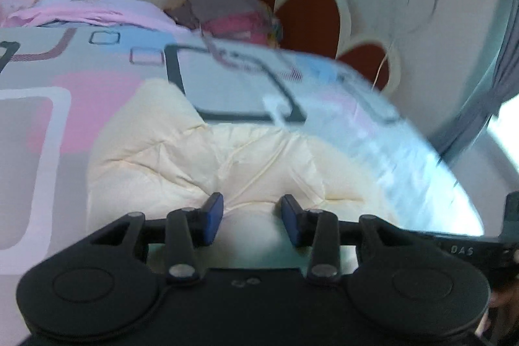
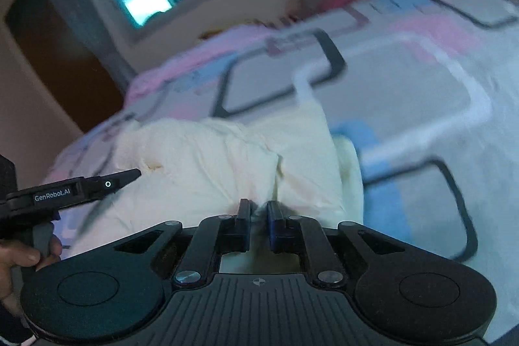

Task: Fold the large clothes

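A bedroom: a bed [image 1: 107, 77] under a patterned sheet of grey, pink and blue fills both views, with a window and green curtain behind it.

Left wrist view: the cream garment [image 1: 207, 158] lies crumpled across the lower middle of the frame on the sheet. The left gripper [image 1: 251, 218] sits at its near edge, blue pads partly apart with a mound of cloth bulging between them; whether they pinch it I cannot tell. A red-and-cream headboard [image 1: 311, 18] at upper right and a pink pile of bedding at upper left show only here.

Right wrist view: the right gripper [image 2: 258, 221] at lower centre has its pads drawn together on a tuck of the same cloth. The left gripper enters from the lower left edge, held by a hand [image 2: 19, 258].

The cloth looks light, soft and limp; it should sag and crease, so edges or corners are the best hold.
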Available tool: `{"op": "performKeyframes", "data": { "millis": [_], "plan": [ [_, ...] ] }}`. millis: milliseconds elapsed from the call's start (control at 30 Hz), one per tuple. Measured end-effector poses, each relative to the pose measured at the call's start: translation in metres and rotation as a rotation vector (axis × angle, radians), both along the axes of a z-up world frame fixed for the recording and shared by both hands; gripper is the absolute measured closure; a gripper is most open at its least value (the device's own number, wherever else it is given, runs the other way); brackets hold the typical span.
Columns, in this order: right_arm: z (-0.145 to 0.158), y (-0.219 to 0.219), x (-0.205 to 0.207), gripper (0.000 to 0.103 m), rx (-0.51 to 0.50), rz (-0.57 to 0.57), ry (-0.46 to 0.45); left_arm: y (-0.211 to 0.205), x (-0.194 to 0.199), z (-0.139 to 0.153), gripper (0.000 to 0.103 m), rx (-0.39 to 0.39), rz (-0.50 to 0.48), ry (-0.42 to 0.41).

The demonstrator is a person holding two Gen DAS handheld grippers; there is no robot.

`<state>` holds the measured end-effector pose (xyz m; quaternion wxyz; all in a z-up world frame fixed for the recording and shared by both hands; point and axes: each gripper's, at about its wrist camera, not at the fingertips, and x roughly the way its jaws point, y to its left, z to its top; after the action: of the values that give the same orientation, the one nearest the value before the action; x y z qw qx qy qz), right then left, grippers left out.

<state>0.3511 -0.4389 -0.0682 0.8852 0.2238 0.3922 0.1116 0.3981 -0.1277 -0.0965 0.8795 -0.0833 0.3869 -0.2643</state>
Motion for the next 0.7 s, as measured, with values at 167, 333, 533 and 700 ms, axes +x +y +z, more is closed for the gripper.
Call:
{"op": "performKeyframes", "data": {
  "millis": [167, 333, 533, 700],
  "plan": [
    [-0.020, -0.013, 0.007, 0.094, 0.096, -0.057, 0.065, -0.012, 0.015, -0.011, 0.063, 0.042, -0.008, 0.065],
    [0.009, -0.020, -0.003, 0.090, 0.049, -0.073, 0.047, -0.006, 0.009, 0.000, 0.063, 0.040, -0.019, 0.061],
    [0.064, -0.029, -0.047, 0.040, 0.109, -0.045, -0.080, 0.026, -0.054, 0.039, 0.063, -0.041, -0.024, -0.032],
    [0.081, -0.001, -0.075, 0.048, 0.054, 0.100, -0.081, 0.034, -0.109, 0.039, 0.062, -0.023, -0.052, -0.028]
  ]
}}
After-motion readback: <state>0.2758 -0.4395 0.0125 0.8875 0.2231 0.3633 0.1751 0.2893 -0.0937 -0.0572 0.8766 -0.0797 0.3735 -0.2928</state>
